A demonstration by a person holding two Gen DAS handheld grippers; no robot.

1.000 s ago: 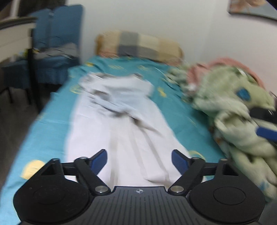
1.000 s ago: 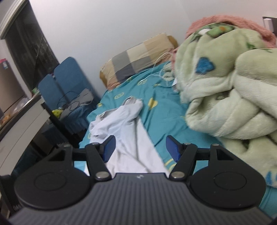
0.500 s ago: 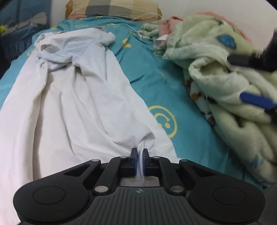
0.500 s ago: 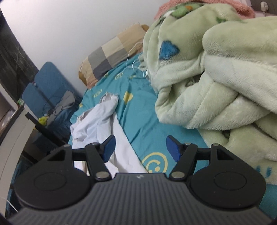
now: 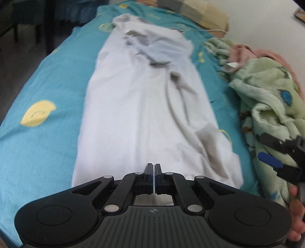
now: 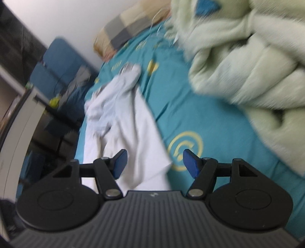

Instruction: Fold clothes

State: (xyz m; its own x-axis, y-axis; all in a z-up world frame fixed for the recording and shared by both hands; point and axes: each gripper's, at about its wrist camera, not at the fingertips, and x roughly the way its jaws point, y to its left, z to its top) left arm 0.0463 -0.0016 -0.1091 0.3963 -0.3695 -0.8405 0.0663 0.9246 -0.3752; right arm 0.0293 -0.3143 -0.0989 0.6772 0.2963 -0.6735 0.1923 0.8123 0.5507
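White garment (image 5: 143, 114): lay stretched lengthwise down the middle of the teal bedsheet (image 5: 47, 85), near hem straight across at the closest end, far end bunched and rumpled toward the checked pillow (image 5: 200, 9). Showed long creases running down its right half, with one loose fold at the near right corner.

Left gripper (image 5: 153, 167): sat at the middle of the near hem, tilted down over the cloth. Had just closed down, pads pressed together with only a thin pale line between them. Read as a pinch on the hem fabric; white cloth seen bunched below, through the gap behind the fingers.

Right gripper (image 6: 153, 162): stood wide, blue pads well apart, nothing pressed between them. Hung over the garment's near right corner and the bare sheet beside it, with the corner edge of the cloth seen in the gap and a yellow smiley print (image 6: 185, 150) just right of that edge. No contact with the cloth made out. Picture blurred.

Surroundings: pale green fleece blanket (image 5: 266, 91) heaped along the right side of the bed, apart from the garment, with a pink blanket (image 5: 253, 51) behind it. Blue chair (image 6: 57, 63) beyond the bed's left edge. Person's fingers (image 5: 297, 209) seen at the lower right margin of the left wrist view.
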